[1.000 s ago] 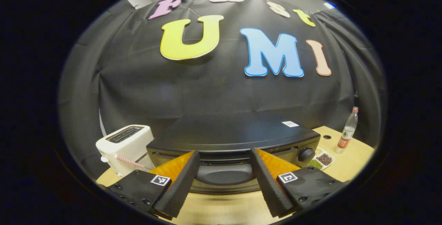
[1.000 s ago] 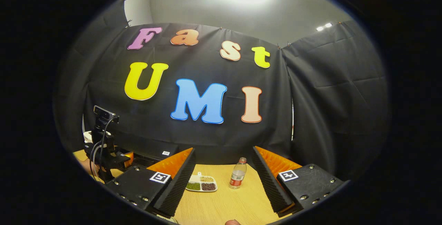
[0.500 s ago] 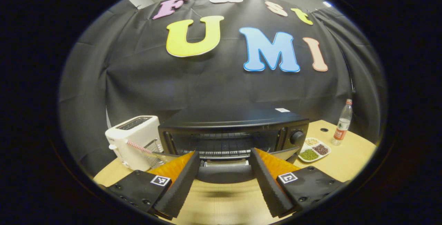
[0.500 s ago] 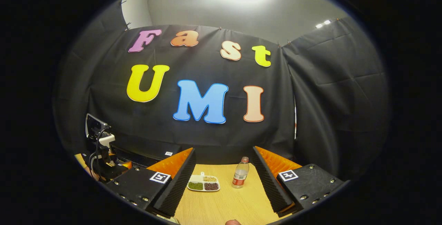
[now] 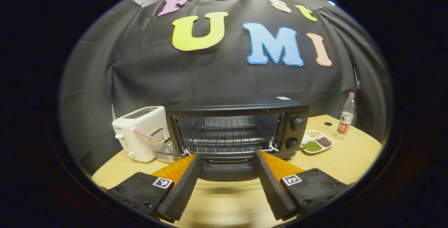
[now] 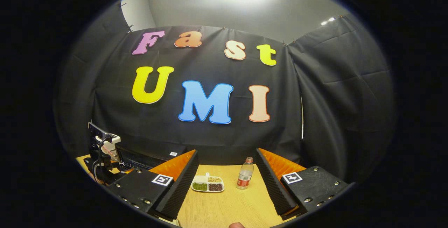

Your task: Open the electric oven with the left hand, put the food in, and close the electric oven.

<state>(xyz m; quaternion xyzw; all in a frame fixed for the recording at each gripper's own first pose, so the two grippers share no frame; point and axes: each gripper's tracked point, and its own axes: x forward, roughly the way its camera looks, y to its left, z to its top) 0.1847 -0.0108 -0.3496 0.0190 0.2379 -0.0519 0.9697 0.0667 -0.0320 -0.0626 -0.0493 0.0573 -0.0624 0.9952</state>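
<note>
Fingers of left gripper (image 5: 227,182) spread wide, nothing pressed between them; the dropped oven door (image 5: 227,172) lies in the gap just ahead, its long edge running crosswise to the fingers. Whether either finger touches the door handle is hard to tell, it's dark and blurred there. Past the door, electric oven (image 5: 238,126) stands open, wire rack (image 5: 227,140) bare, cavity mouth facing straight back along the fingers. White toaster (image 5: 140,133) sits to the oven's left, touching or just beside it.

Food tray (image 5: 316,143) with three small heaps sits on the wooden table (image 5: 350,158) just right of the oven's knobs, so it lies off to the right of the left gripper's fingers. In the right gripper view, right gripper (image 6: 225,186) also gapes wide, holding nothing, and the same tray (image 6: 208,184) lies dead ahead between its fingers, long axis crosswise, bottle (image 6: 245,178) beside it. Right hand looks the better placed for the pickup; oven then lies to its left.
</note>
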